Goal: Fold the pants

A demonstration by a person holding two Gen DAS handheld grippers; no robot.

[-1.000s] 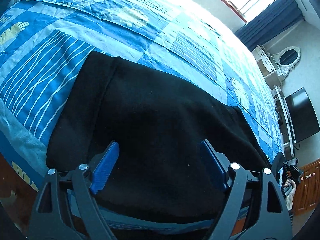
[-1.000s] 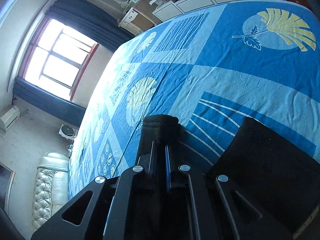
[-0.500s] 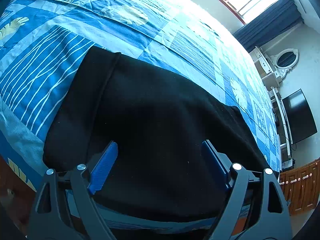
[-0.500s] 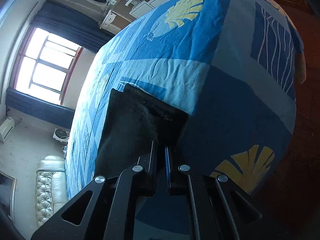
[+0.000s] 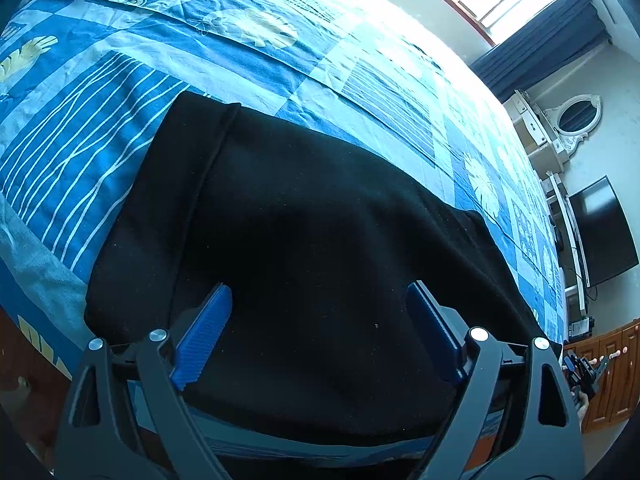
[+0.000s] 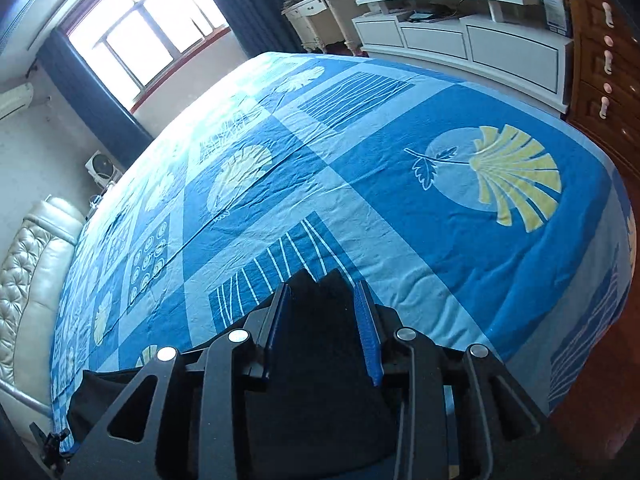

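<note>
Soft black folded pants (image 5: 312, 248) lay lengthwise beneath the spread left gripper (image 5: 320, 336); right gripper (image 6: 324, 324), jaws just opening, straddled their end.

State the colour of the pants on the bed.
Black pants, plain; clearest in the left wrist view.

Home bedroom: patterned bed (image 6: 400, 168), TV (image 5: 600, 232), curtained window (image 6: 148, 32).

black pants (image 5: 312, 264) on blue patchwork bedspread (image 6: 400, 184), yellow leaf prints
</note>
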